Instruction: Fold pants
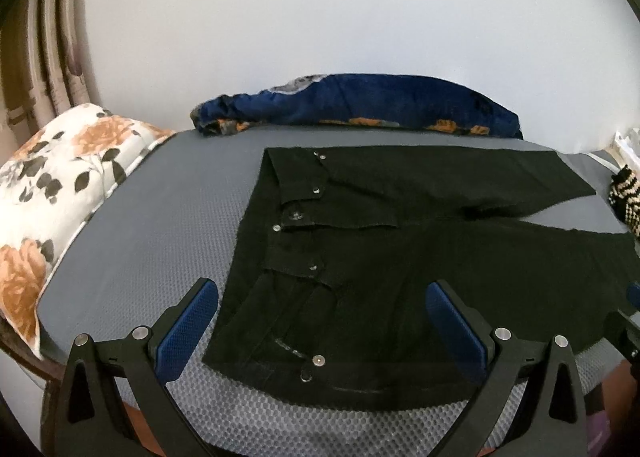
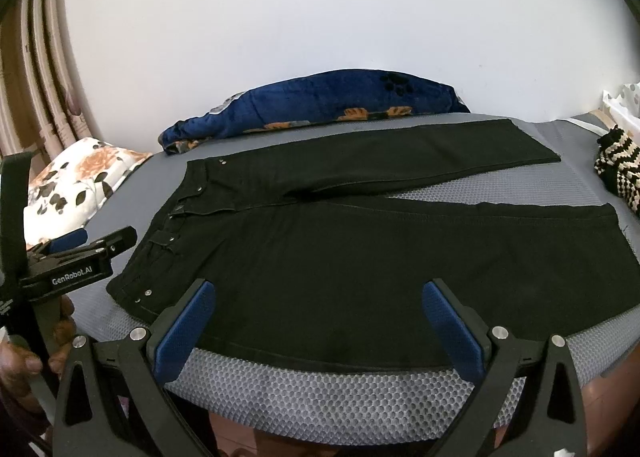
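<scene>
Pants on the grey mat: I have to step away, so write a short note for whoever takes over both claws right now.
Left claw: open, empty, hovering over the waistband end at the near edge.
Right claw: open, empty, over the near leg.
Black pants: spread flat on the grey mat, waistband to the left, both legs running right, slightly parted.
Done: pants laid out flat. No fold made.
Left: grip the near edge, fold one leg onto the other, then probably fold along the length.
</scene>
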Demonstrator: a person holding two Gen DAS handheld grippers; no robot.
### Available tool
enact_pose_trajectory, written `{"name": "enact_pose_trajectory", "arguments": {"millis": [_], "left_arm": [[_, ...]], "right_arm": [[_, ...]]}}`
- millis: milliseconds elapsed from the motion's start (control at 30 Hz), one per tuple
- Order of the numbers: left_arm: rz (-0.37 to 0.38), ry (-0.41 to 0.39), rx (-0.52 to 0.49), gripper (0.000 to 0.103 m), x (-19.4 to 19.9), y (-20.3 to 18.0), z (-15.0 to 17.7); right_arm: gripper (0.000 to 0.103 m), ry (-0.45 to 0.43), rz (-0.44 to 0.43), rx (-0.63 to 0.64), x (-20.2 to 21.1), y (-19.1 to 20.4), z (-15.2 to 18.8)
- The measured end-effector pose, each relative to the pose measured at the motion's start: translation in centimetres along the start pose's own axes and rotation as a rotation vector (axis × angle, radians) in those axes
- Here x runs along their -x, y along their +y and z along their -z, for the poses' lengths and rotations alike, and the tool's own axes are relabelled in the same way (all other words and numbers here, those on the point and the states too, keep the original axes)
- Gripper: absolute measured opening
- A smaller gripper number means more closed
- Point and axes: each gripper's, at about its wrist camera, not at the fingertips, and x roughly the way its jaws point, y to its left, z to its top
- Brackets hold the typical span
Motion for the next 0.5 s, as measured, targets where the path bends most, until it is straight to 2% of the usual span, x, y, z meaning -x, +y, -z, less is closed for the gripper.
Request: {"name": "enact_pose_trajectory", "arguments": {"millis": [133,500], "left_arm": [[-0.011,-0.011,0.002,0.103,-0.02,-0.47,-0.5],[0.026,-0.005,0.007,0.103,-0.58,-0.56,-0.41]], "right_arm": [[0.103,0.0,-0.001,0.006,0.16,0.28,0.1],[0.103,0.005,0.001,0.008,0.04,0.69,0.19]]}}
